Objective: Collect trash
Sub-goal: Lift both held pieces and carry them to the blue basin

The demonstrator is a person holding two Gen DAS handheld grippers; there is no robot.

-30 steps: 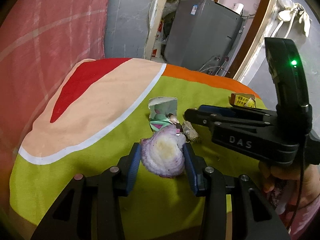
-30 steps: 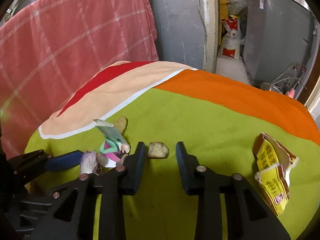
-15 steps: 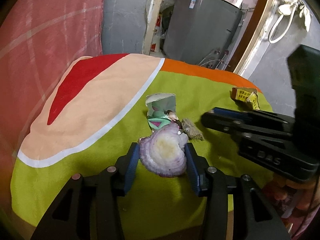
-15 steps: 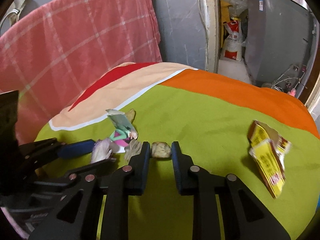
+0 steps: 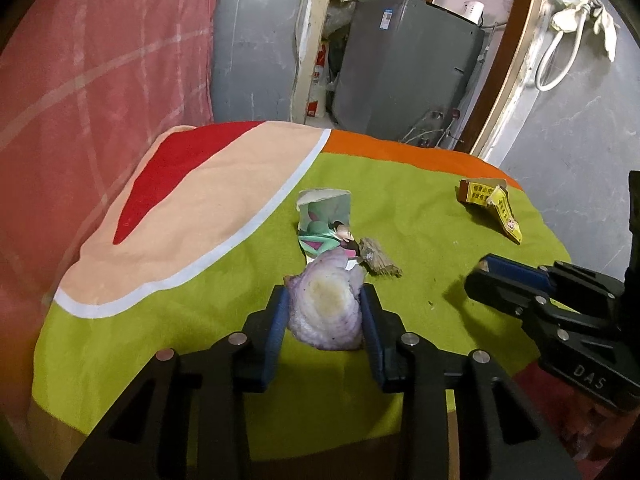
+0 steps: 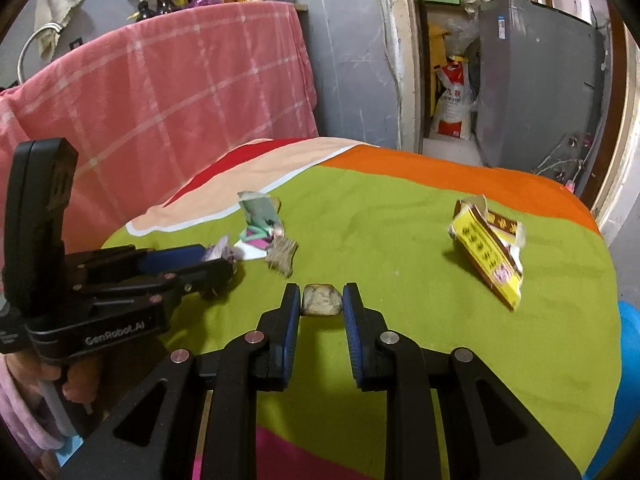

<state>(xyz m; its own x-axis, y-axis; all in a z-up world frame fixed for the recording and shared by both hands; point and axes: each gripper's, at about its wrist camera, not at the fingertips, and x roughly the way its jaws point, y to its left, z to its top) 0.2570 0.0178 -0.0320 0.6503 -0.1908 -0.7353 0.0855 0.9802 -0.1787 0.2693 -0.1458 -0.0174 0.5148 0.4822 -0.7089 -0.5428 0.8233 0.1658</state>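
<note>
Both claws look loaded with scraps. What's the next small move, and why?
Probably lift both straight up off the cloth. The left claw is shut on the onion peel and the right claw pinches the small brown scrap. The torn yellow wrapper and torn picture card remain; no bin is visible.

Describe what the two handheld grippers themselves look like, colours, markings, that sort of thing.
Both the left gripper and the right gripper are matte black linkage frames with silver rivets and blue ribbed pads lining their fingers. Seen from the right wrist, the left one's body reads "GenRobot.AI" in pale lettering; from the left wrist, the right one's reads "DAS". A pink fuzzy sleeve shows behind the left handle.
</note>
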